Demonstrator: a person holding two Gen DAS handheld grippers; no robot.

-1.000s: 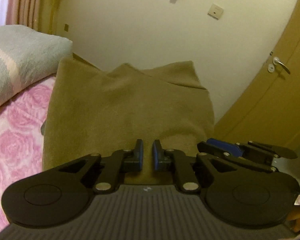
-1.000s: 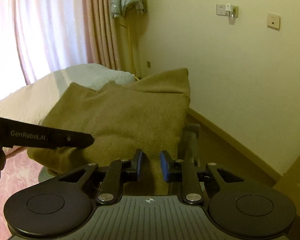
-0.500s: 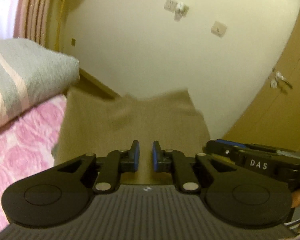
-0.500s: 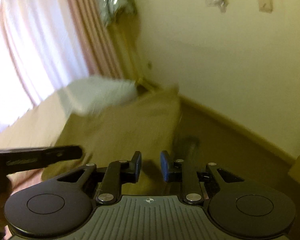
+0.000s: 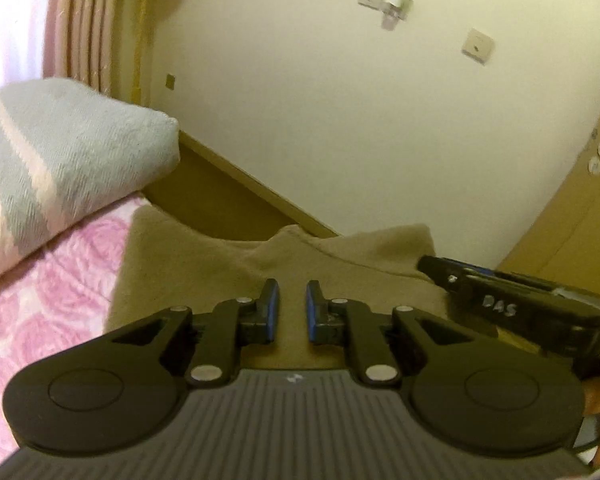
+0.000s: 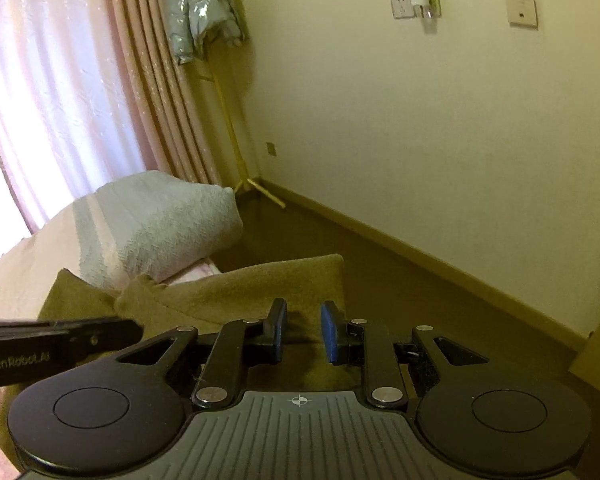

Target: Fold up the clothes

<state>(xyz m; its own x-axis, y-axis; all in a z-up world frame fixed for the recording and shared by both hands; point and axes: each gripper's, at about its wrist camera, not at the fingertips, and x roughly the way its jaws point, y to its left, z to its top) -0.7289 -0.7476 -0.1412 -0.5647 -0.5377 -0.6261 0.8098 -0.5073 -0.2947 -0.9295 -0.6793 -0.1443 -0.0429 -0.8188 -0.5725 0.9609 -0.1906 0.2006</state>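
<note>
- Left gripper (image 5: 291, 306): level, pointing forward; blue-padded fingers (image 5: 271, 310) parallel with a narrow gap between them, nothing clamped.
- Right gripper (image 6: 303, 330): level, alongside the left; fingers (image 6: 329, 332) slightly parted, nothing between them.
- Each gripper's body appears at the edge of the other's view.

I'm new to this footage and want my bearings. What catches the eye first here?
A tan garment lies spread on the bed directly ahead of both grippers, its far edge rumpled. The left gripper and right gripper hover over its near part with jaws apart, holding nothing. Left of it are a pink rose-patterned bedspread and a grey-and-pink folded blanket.
</note>
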